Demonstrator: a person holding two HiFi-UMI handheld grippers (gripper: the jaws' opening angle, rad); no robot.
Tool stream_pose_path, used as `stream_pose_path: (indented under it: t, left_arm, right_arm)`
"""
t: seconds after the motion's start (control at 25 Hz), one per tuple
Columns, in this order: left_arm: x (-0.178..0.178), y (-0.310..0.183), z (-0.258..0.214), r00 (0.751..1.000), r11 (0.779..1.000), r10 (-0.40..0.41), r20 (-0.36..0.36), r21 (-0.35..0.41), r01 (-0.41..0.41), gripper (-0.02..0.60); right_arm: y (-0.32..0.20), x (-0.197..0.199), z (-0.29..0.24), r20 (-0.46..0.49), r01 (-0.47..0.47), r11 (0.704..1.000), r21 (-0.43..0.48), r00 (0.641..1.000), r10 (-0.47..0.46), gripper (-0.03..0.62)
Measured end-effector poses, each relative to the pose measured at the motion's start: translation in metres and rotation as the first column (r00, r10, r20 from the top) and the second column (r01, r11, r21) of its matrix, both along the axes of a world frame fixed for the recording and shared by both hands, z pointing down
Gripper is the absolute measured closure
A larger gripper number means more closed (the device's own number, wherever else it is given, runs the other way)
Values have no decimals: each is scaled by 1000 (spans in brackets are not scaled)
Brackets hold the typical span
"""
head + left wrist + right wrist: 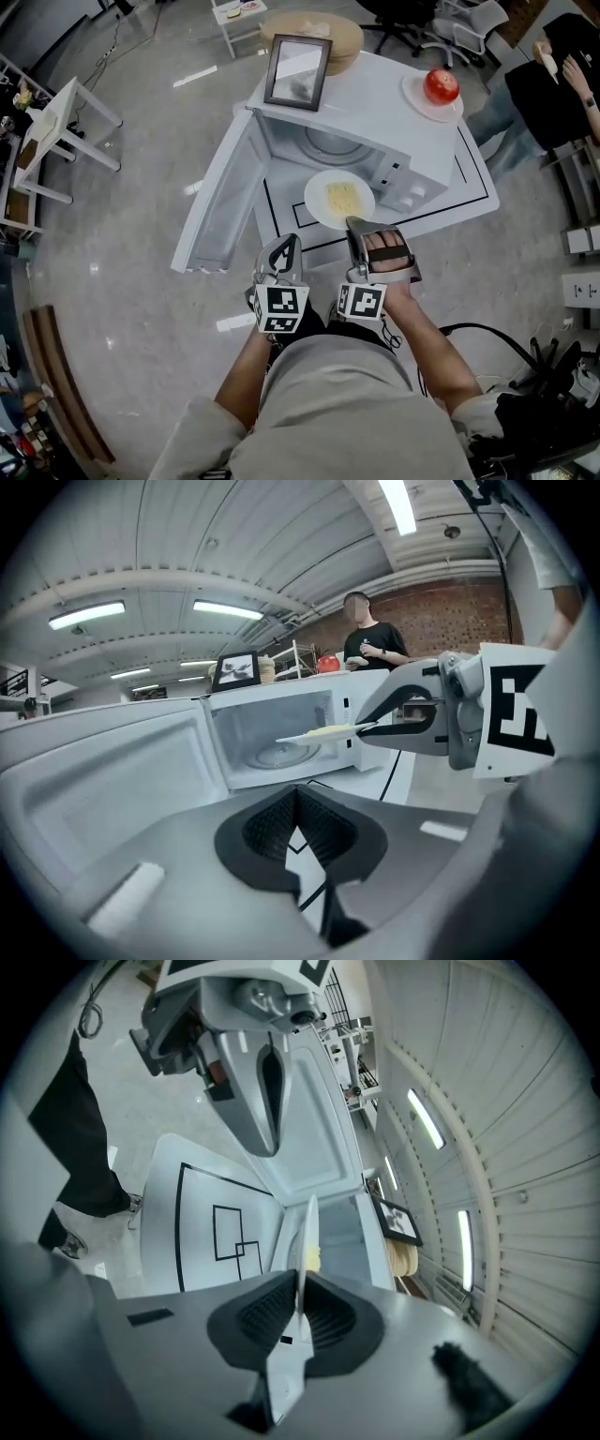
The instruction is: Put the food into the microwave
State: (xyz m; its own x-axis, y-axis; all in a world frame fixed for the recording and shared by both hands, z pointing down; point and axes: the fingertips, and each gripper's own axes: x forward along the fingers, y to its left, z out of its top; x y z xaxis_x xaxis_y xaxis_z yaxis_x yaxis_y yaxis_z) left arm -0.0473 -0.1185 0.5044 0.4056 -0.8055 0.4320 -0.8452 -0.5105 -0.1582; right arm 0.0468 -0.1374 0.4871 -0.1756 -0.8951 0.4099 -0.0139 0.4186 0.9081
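A white microwave (375, 141) stands on a white table, its door (220, 202) swung wide to the left and its cavity (281, 733) with the glass turntable showing. My right gripper (354, 225) is shut on the near rim of a white plate (323, 211) with yellow food (343, 198) on it. The plate hangs level just in front of the cavity mouth. In the right gripper view the plate (307, 1232) runs edge-on out of the pads. My left gripper (289, 246) hovers just left of the plate, shut and empty, close to the door.
A framed picture (298, 71) leans on top of the microwave, and a red apple (441, 85) sits on a small plate at the top's right corner. A round wooden board (328, 33) lies behind. A person (553, 84) stands at the far right. Small white tables (56, 131) stand at the left.
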Motion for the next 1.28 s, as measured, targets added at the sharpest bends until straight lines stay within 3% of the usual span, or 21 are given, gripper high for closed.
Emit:
stream_pose_path:
  t: [0.72,1.28]
  left_arm:
    - [-16,-53,32,994,998,60,-94,-16,-62,574]
    - [-30,-61,40,993,997,58,-107,-37,-62,574]
  right_arm:
    - [-112,-16,43,-64,-177,982,-62,983,173,565]
    - [-192,-7,80,-153,-250,965,-73,959,237,565]
